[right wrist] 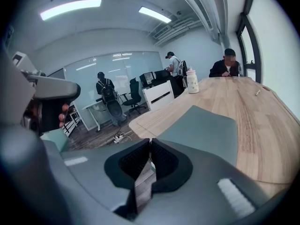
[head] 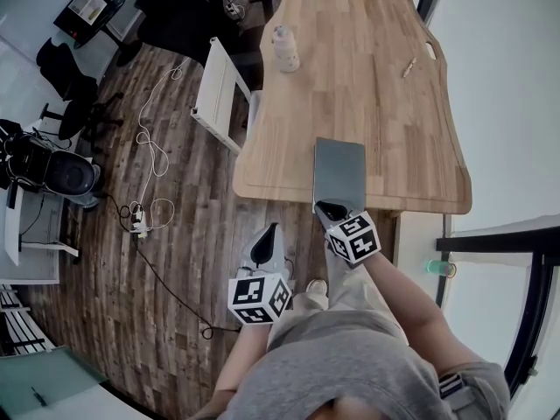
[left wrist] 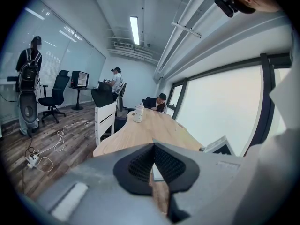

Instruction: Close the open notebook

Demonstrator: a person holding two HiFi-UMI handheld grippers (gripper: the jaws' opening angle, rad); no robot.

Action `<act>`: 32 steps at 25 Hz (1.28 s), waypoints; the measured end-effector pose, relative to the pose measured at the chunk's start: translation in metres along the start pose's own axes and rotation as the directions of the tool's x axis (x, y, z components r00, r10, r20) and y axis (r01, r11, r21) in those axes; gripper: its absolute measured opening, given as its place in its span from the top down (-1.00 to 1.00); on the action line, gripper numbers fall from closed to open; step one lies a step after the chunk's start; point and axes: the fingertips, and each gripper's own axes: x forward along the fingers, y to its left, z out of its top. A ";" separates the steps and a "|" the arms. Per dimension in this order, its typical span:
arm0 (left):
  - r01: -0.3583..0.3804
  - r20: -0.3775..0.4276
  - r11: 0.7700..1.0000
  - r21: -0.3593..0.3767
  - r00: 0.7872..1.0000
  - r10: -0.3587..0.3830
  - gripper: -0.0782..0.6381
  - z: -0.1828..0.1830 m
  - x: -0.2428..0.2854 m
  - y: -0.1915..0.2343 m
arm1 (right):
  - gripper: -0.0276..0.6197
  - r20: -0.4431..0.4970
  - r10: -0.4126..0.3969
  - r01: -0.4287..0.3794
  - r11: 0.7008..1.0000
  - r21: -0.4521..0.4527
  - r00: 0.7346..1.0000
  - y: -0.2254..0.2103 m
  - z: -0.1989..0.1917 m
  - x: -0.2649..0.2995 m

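Currently on record: one notebook, plain grey cover uppermost, lying flat and shut at the near edge of a long wooden table, its long side running away from the person. Right gripper: tips at the notebook's near edge, by the near left corner in the head view; whether they touch the cover cannot be told. In the right gripper view the dark pads are drawn together with only a sliver of a gap and nothing between them. The grey cover lies just ahead and to the right of the jaws, outside them. Left gripper: off the table, nearer the person and to the left, above the wooden floor, apart from the notebook. In the left gripper view its pads are pressed together on nothing, and the table edge lies ahead of them. Both grippers point forward and somewhat downward. Other items on the table: a pale bottle toward the far left, and a small stick-like object toward the far right, both well apart from the notebook. Beside the table's left edge: a white chair. On the floor to the left: a looped white cable.
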 end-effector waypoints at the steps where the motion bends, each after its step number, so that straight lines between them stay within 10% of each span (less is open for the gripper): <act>1: 0.000 -0.002 1.000 0.000 1.000 0.000 0.78 -0.001 0.002 0.000 | 0.86 -0.010 0.001 -0.001 1.000 -0.004 1.000 0.000 -0.003 0.003; 32: -0.005 -0.010 1.000 -0.011 1.000 0.005 0.78 0.000 0.011 0.010 | 0.82 -0.167 -0.026 0.010 0.995 -0.096 0.986 -0.001 -0.040 0.047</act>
